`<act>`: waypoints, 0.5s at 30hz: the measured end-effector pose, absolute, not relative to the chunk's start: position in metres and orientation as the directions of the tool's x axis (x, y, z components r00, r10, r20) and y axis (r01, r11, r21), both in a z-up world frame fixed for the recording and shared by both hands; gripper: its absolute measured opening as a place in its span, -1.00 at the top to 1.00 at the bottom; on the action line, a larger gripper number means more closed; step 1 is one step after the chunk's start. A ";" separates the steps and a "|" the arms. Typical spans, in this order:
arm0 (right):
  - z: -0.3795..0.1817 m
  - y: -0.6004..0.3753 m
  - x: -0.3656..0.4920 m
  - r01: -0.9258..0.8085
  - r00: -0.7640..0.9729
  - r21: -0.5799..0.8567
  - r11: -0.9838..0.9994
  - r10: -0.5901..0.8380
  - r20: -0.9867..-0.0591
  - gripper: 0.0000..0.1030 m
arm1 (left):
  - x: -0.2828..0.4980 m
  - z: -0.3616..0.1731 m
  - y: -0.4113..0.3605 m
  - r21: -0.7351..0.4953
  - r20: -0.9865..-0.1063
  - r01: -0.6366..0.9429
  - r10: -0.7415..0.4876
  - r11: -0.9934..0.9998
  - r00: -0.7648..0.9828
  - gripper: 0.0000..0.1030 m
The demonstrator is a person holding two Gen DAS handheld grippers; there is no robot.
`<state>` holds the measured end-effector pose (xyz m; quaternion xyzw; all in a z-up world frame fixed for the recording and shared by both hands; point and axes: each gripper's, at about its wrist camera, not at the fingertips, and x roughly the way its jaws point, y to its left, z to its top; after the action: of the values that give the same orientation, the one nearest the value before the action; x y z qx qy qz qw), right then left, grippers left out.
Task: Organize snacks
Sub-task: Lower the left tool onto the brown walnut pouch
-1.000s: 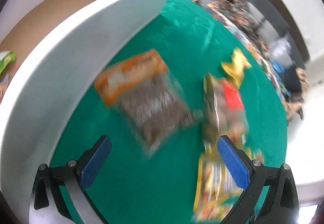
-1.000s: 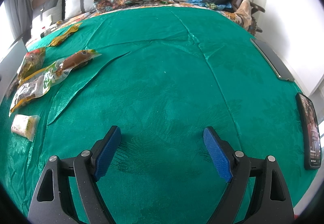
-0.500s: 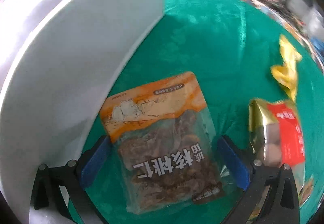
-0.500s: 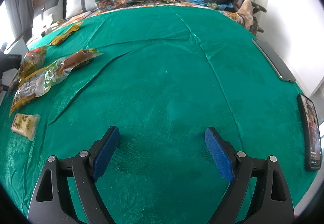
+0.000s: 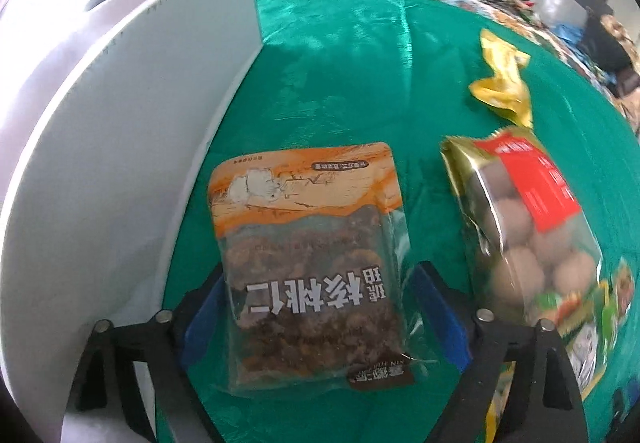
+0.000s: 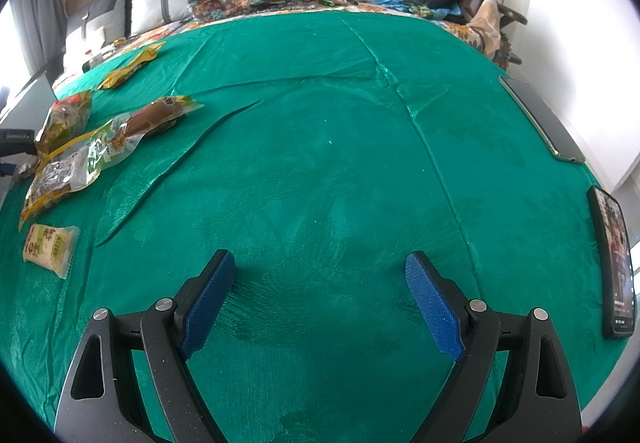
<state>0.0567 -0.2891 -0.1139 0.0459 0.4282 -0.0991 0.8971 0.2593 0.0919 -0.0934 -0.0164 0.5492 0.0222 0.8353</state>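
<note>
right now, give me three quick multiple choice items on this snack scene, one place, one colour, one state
1. Where does the walnut bag lie?
A. between the left gripper fingers
B. inside the white box
C. on a phone

2. What colour is the cloth?
A. red
B. green
C. grey

3. What does the right gripper hold?
A. a yellow packet
B. a phone
C. nothing

Answers: 1 A, a blue pad stands at each side of the bag as the jaws are closing; 2 B, green all over; 3 C, only bare cloth lies between its open fingers.
</note>
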 end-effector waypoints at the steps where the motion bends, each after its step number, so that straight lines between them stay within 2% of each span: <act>1: -0.114 -0.289 0.057 0.217 0.614 -0.002 0.976 -0.138 -0.777 -0.75 | 0.256 -0.093 0.092 -0.003 -0.916 -0.044 0.015 0.999 0.402 -0.63; 6: -0.114 -0.289 0.057 0.217 0.614 -0.002 0.976 -0.138 -0.777 -0.75 | 0.238 -0.092 0.083 -0.006 -0.910 0.022 -0.015 1.000 0.415 -0.62; 15: -0.113 -0.289 0.056 0.216 0.613 -0.002 0.976 -0.138 -0.778 -0.75 | 0.140 -0.092 0.061 -0.010 -0.883 0.172 -0.090 0.985 0.461 -0.67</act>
<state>0.0565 -0.2890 -0.1135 0.0460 0.4286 -0.0987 0.8969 0.1395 0.0608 -0.0924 0.0402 0.5133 -0.0768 0.8538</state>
